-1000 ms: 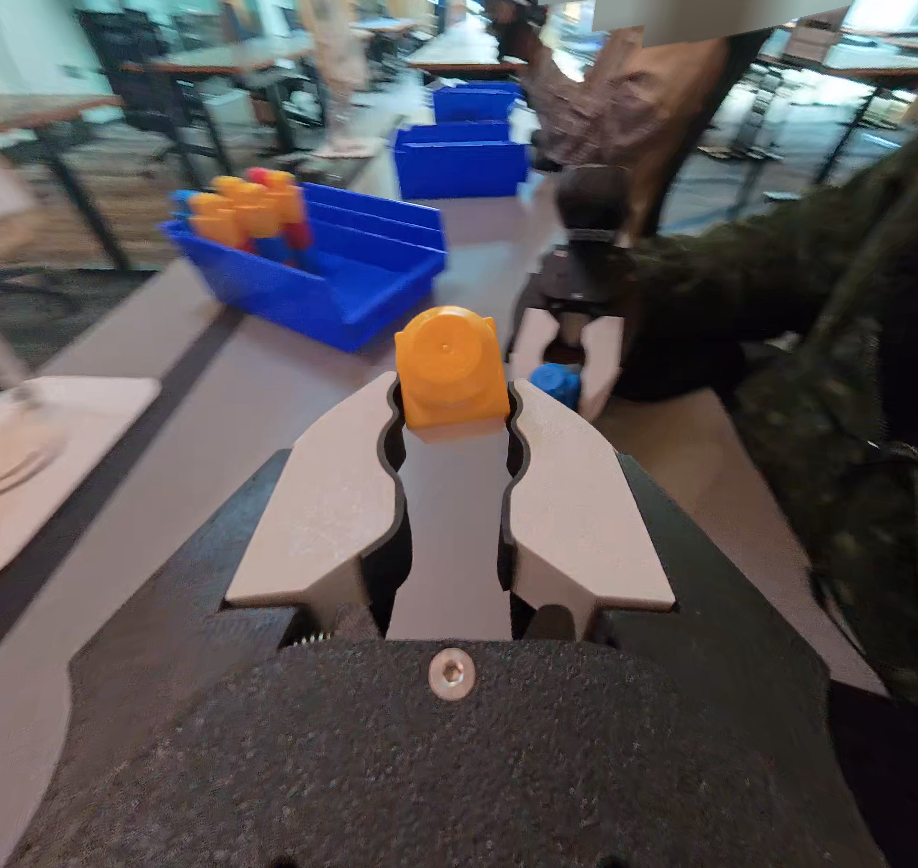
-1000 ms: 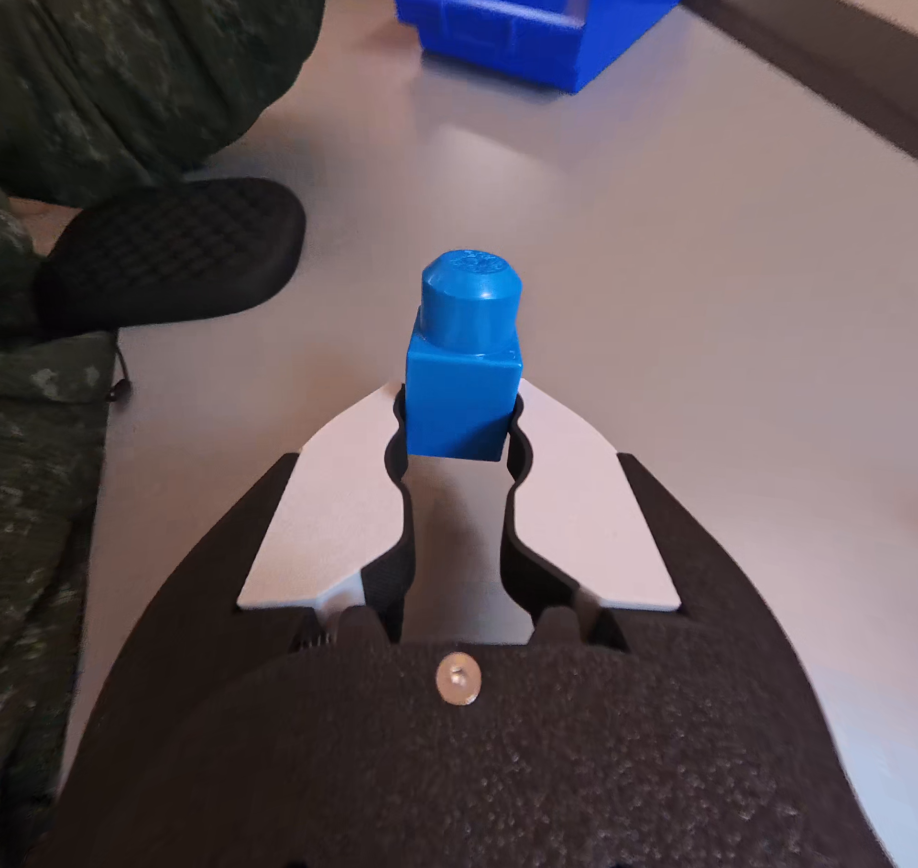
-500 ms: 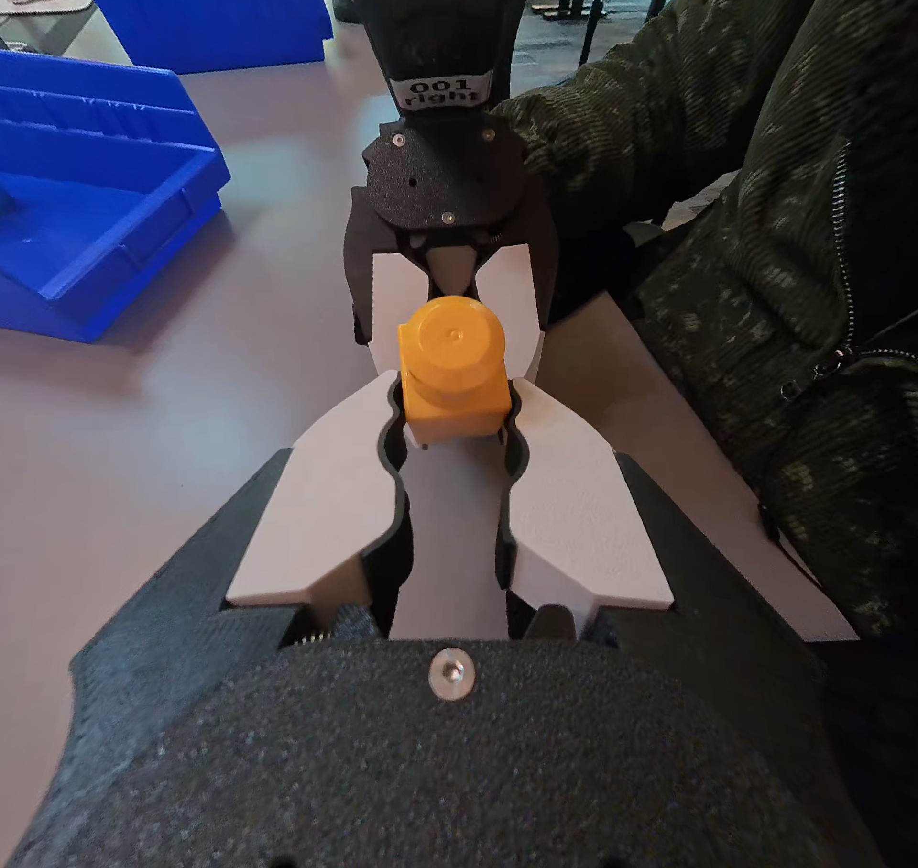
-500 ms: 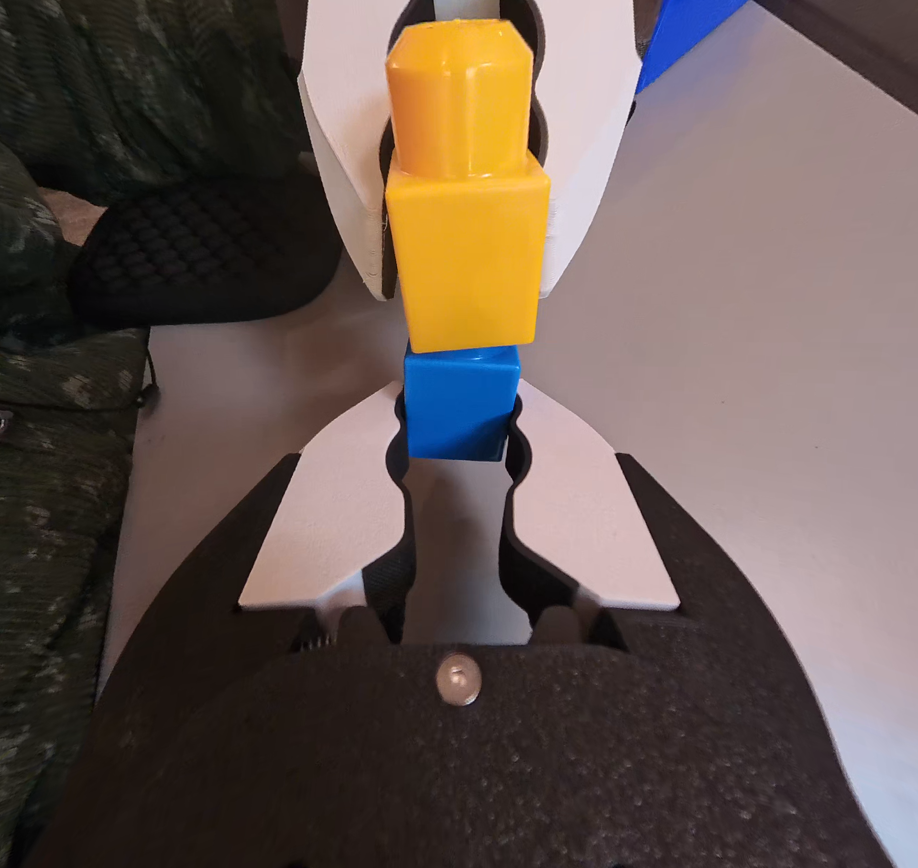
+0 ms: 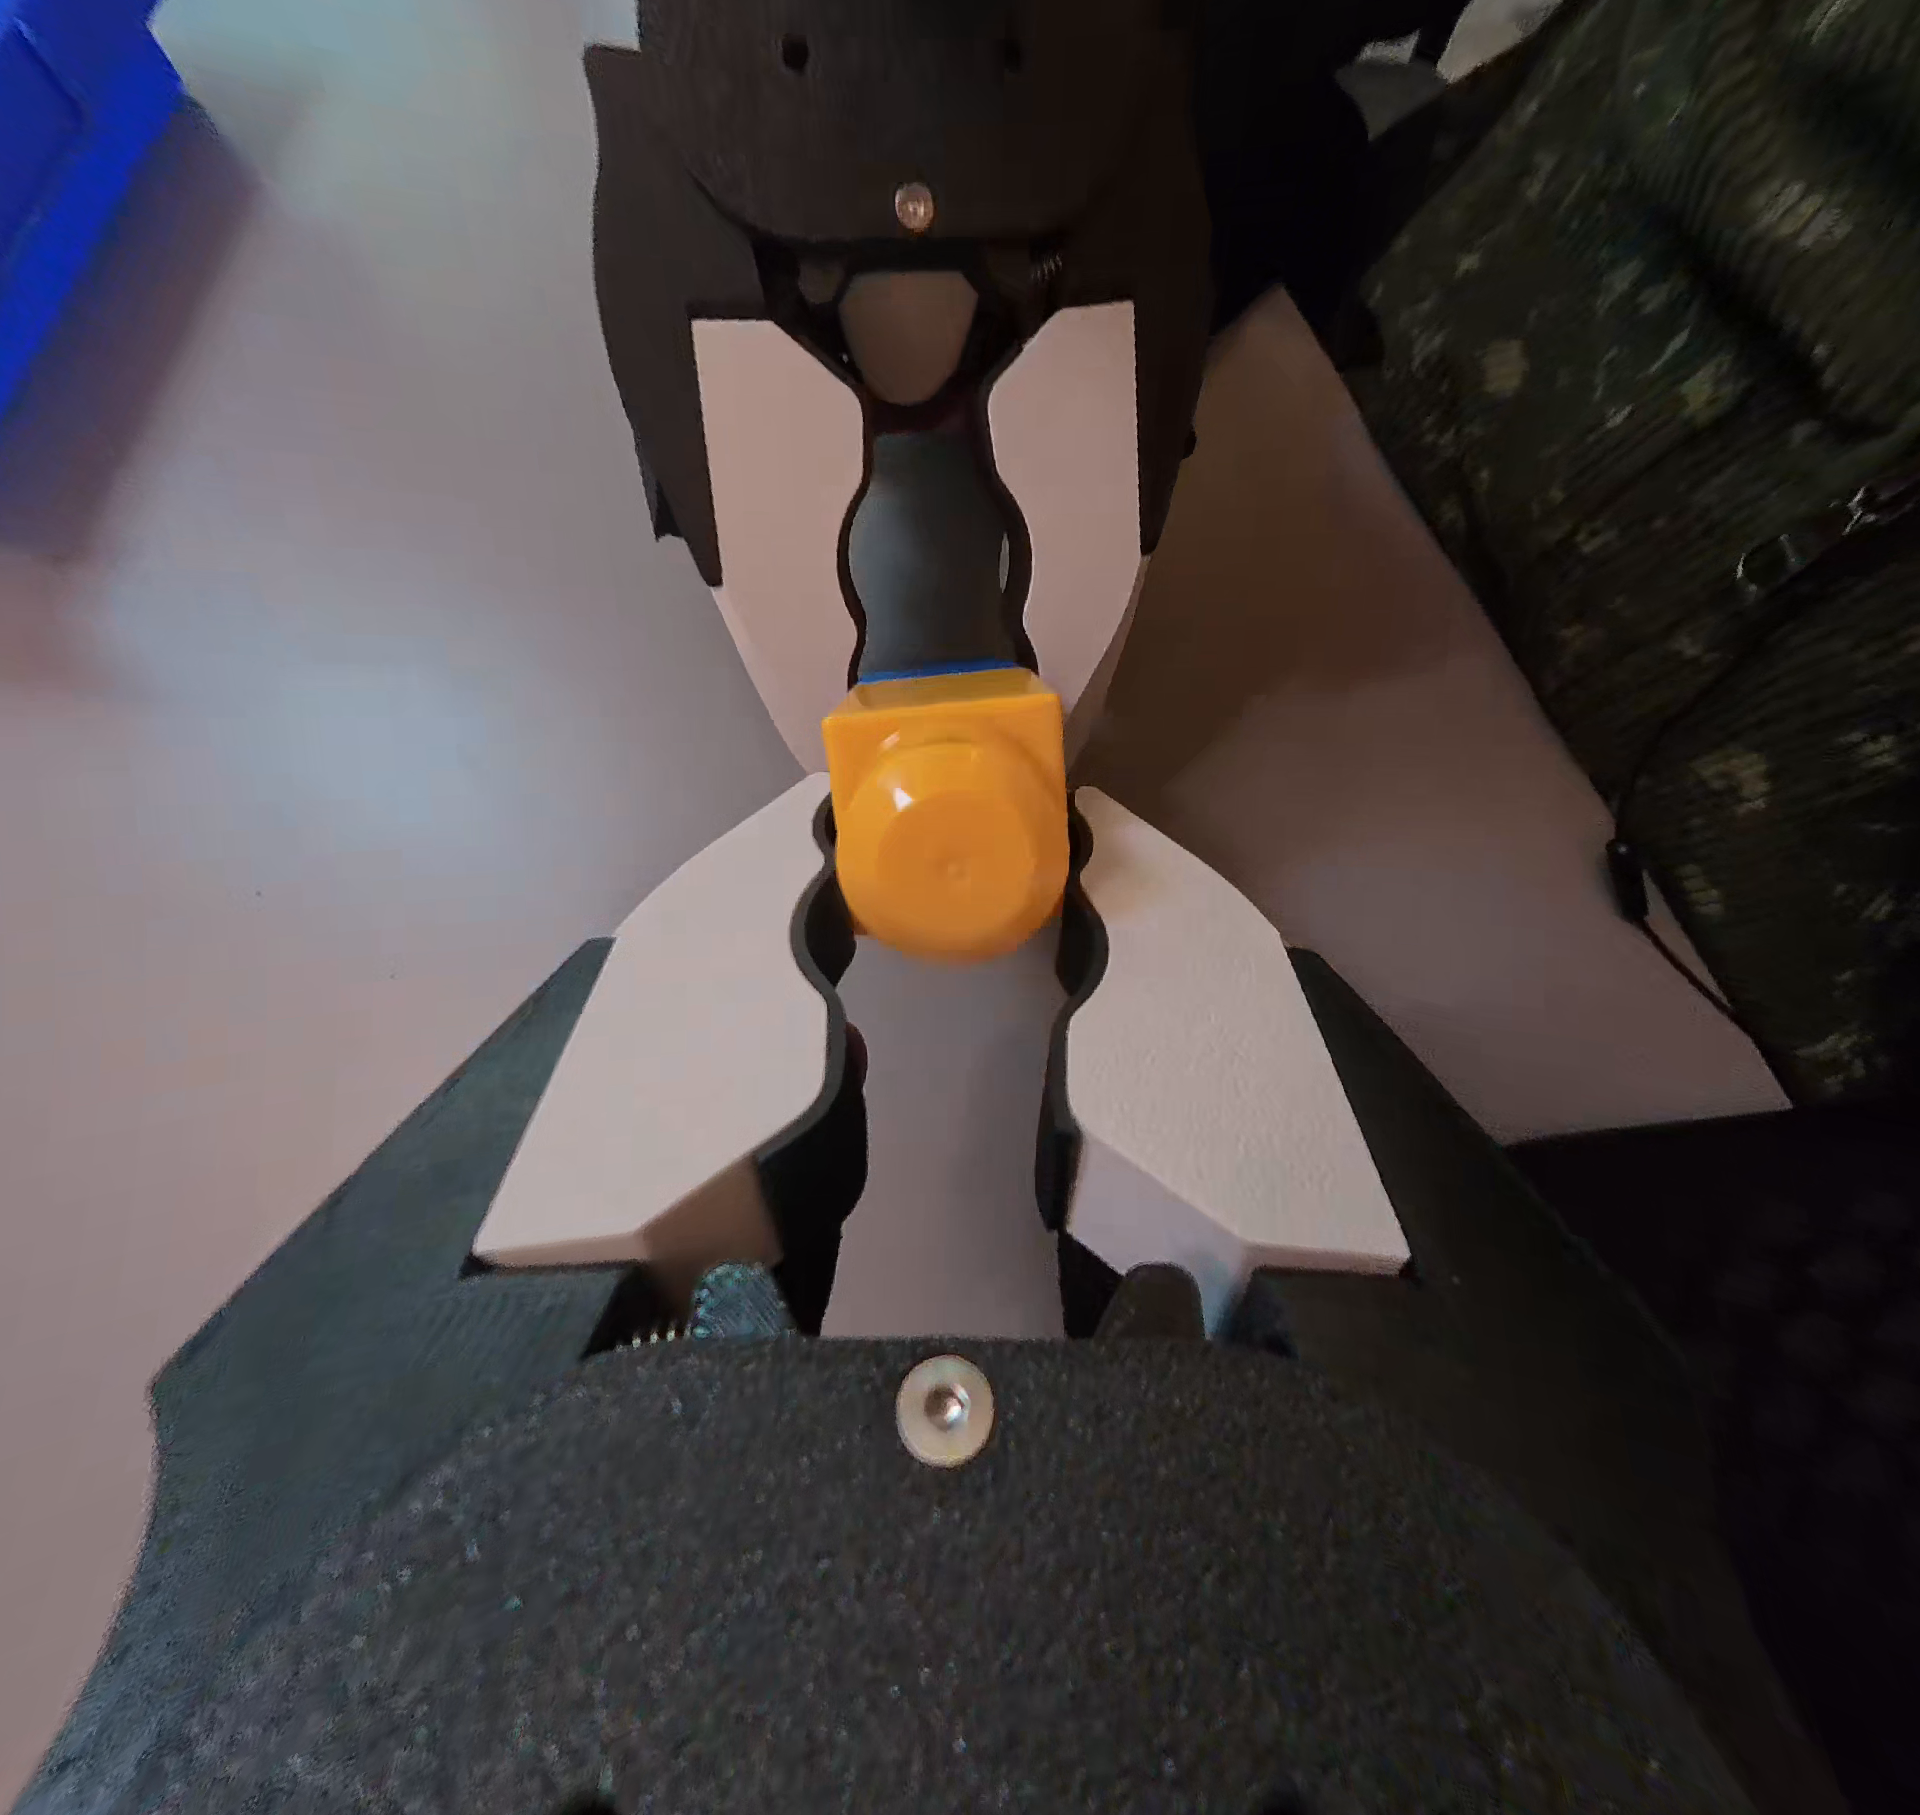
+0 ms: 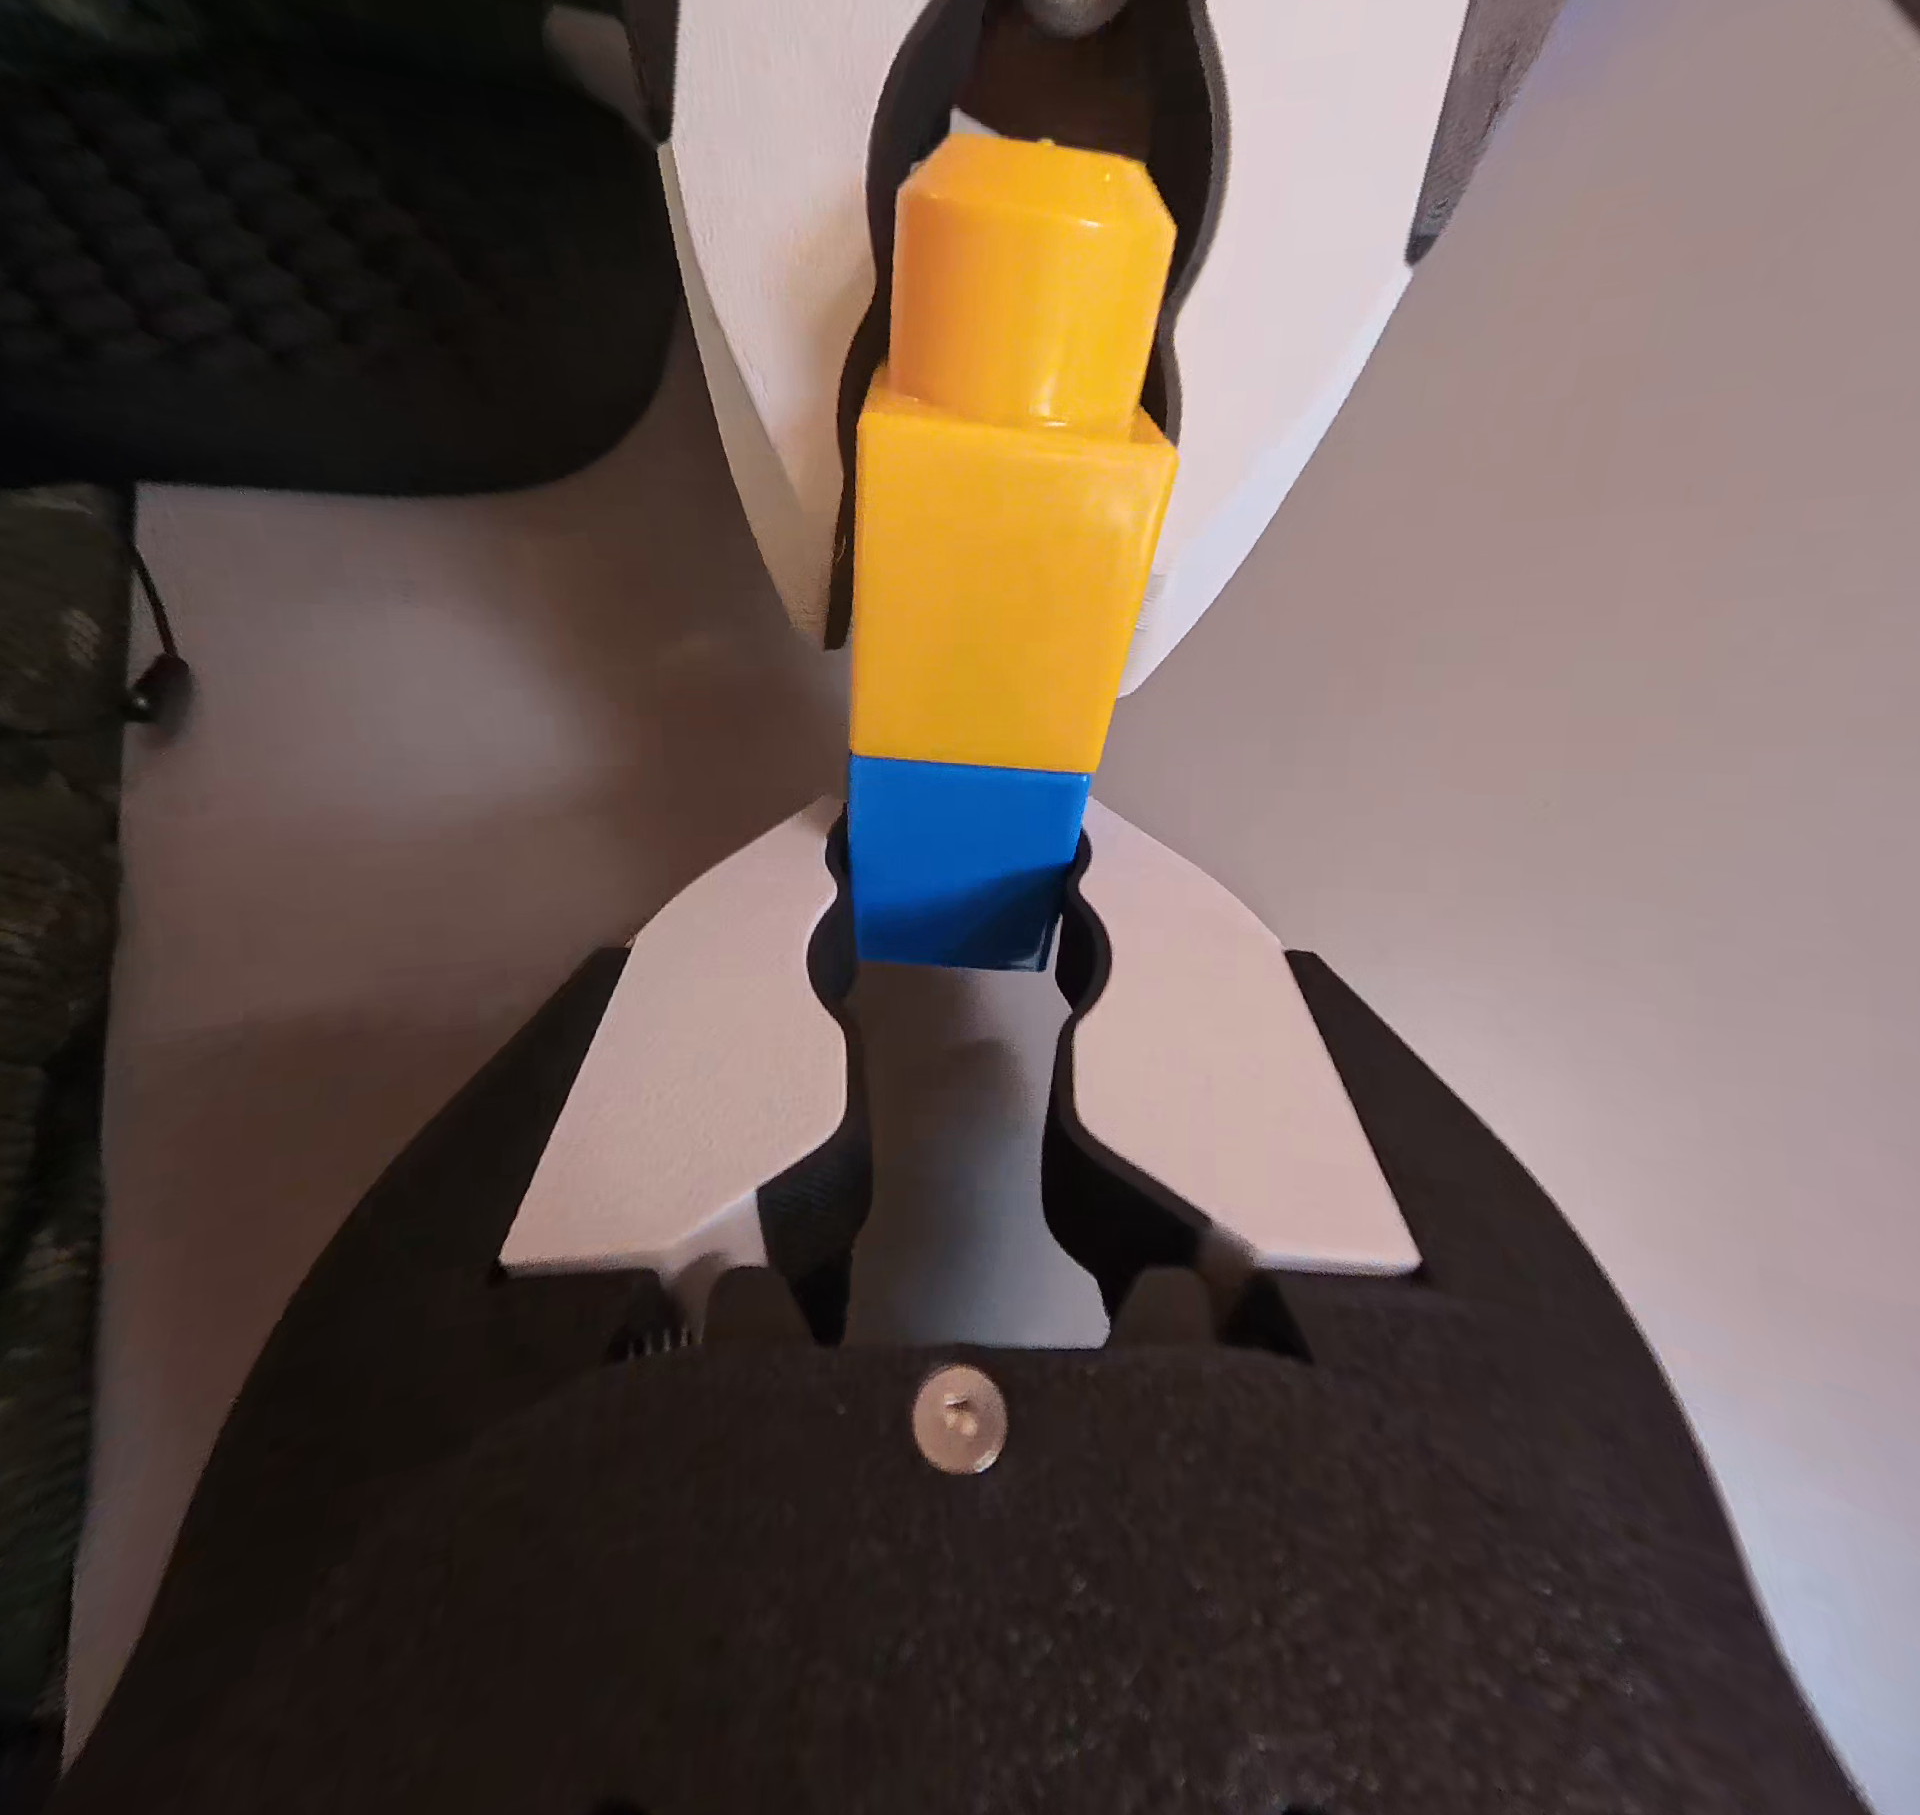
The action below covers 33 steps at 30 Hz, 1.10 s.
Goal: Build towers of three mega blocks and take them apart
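Orange block [image 6: 1013,560]: pressed down onto the blue block, the two flush and in line as a two-block stack; its round stud points at the left camera, and it is held in the air above the bench, not resting on it.
Blue block [image 6: 961,872]: bottom of the stack in the right wrist view; in the left wrist view only a thin blue strip [image 5: 940,669] shows behind the orange block [image 5: 951,830].
Left hand-held gripper [image 5: 951,866]: narrowly parted, its fingers closed against the sides of the orange block; in the right wrist view it comes in from the top edge [image 6: 1023,477], white fingers either side of the orange block.
Right hand-held gripper [image 6: 961,882]: narrowly parted, fingertips clamped on the blue block's sides; in the left wrist view it faces the camera head-on [image 5: 940,664].
Bench [image 6: 1558,726]: plain pale grey surface below both tools; the stack is near its edge on the person's side.
Blue bin [image 5: 62,207]: at the far left of the left wrist view, well apart from the stack; contents not visible.
Person's sleeve [image 5: 1683,435]: dark green mottled fabric just beside the right hand-held gripper, over the bench edge.
Black padded surface [image 6: 291,311]: textured, beyond the bench edge, near the sleeve.
In the way: each gripper blocks much of the other's view.
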{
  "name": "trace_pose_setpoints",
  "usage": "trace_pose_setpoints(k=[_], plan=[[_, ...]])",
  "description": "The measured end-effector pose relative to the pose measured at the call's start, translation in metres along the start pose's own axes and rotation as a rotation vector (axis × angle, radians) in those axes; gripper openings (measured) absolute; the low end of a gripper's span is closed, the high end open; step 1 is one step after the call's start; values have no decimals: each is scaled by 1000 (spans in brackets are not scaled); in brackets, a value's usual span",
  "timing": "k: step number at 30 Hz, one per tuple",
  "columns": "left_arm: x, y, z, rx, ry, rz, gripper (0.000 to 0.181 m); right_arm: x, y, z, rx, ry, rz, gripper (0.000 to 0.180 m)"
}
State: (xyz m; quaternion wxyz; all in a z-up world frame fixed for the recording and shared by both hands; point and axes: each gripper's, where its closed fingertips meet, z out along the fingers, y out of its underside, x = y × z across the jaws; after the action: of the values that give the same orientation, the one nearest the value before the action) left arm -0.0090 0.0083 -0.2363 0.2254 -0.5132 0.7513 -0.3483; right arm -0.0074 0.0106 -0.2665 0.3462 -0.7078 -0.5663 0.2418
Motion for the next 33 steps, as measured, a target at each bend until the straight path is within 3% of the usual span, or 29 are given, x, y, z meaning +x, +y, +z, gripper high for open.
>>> trace_pose_setpoints(k=[7,16,22,26,29,33], plan=[[1,12,8,-70,-1,6,38,-3,11,7,-70,-17,17,35],[-12,-19,-5,153,-80,-11,39,11,5,0,-18,38,53,36],[-12,-13,-1,65,-89,-25,36,8,8,6,-19,32,42,37],[-10,-11,5,-30,-123,-16,36,9,-4,4,51,23,68,54],[-9,-22,8,-13,-145,-1,36,7,-12,0,95,40,30,37],[-15,-41,-22,98,-201,18,44,10,-23,-12,169,53,28,37]])
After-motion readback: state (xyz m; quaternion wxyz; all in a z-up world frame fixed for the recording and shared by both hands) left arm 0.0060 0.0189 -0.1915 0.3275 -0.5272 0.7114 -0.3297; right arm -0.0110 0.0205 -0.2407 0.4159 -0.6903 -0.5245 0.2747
